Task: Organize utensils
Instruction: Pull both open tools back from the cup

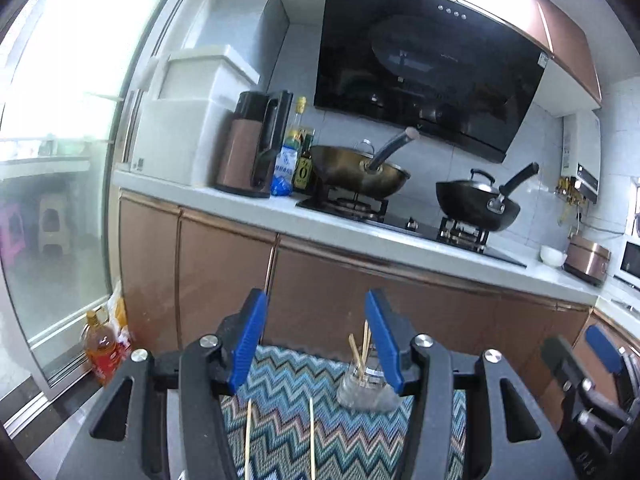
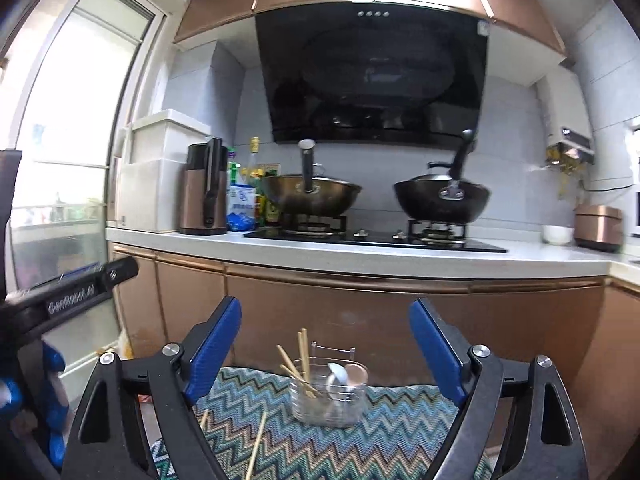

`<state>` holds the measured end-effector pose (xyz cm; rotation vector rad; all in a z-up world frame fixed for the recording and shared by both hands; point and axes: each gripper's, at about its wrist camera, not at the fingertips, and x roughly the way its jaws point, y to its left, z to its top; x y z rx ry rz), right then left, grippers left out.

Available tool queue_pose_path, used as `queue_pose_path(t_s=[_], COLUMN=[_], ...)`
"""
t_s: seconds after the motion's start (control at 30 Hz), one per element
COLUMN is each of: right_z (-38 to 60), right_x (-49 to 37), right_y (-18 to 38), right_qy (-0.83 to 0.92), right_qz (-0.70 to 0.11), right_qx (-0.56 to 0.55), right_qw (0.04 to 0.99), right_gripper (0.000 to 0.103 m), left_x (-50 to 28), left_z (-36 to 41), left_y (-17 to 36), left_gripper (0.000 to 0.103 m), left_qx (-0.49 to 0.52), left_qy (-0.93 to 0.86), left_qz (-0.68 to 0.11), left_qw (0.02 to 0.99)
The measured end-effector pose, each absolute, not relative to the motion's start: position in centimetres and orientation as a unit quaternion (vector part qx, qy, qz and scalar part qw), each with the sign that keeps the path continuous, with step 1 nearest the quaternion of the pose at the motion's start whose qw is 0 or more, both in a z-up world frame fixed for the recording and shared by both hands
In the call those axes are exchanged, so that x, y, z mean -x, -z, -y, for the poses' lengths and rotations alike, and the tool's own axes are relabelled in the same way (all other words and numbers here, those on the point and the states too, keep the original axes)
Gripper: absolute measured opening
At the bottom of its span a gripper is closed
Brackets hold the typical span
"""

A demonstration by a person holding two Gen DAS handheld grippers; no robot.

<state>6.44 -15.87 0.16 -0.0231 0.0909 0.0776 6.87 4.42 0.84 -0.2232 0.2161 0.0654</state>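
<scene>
1. Chopsticks [image 2: 256, 446] loose on zigzag-patterned cloth [image 2: 360, 448], two pieces, lying at lower left of right wrist view; same two sticks [image 1: 311, 436] seen between fingers in left wrist view.
2. Left claw [image 1: 316, 344]: blue pads spread wide, nothing pinched; hovering above cloth [image 1: 320, 432], apart from both loose sticks.
3. Glass jar [image 2: 326, 400] upright on cloth, centre of right wrist view, beyond loose sticks; in left wrist view, jar [image 1: 364, 388] just beside right finger pad, partly hidden by it.
4. Inside jar: several chopsticks [image 2: 302, 360] leaning to left side, tips projecting above rim; two spoon heads, one white [image 2: 338, 372], one tan [image 2: 356, 374], on right side.
5. Right claw [image 2: 325, 344]: blue pads spread wide, nothing pinched; jar framed between pads, not touched.
6. Background, left to right: sliding glass door [image 2: 64, 140]; white container [image 2: 156, 176]; copper-and-black kettle [image 2: 204, 192]; group of bottles [image 2: 256, 184]; bronze wok [image 2: 312, 196] on left burner; black lidded pan [image 2: 442, 200] on right burner; white bowl [image 2: 558, 235]; copper rice cooker [image 2: 598, 226]. All on white bench [image 2: 360, 258] over copper cabinets.
7. Black range hood [image 2: 372, 76] on wall above both burners.
8. Orange-liquid bottle [image 1: 102, 348] on floor beside door track, left wrist view.
</scene>
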Motion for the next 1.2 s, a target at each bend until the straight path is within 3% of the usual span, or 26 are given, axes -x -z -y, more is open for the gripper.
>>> queue_pose_path(t_s=[0.4,1.2], right_z=[17.2,17.3], right_x=[-3.6,-1.8], right_y=[0.8,0.8], right_qy=[0.039,0.044], right_qz=[-0.044,-0.028], right_qx=[0.007,0.016], right_qw=[0.998,0.999], right_gripper=[0.088,0.090], left_x=[-3.1,-2.6], left_z=[-2.7,-1.9], left_y=[-0.1,0.5], left_gripper=[0.051,0.052], left_qx=[0.087,0.067], left_qy=[-0.067,-0.073], left_qz=[-0.101,-0.115], left_qw=[0.989,0.988])
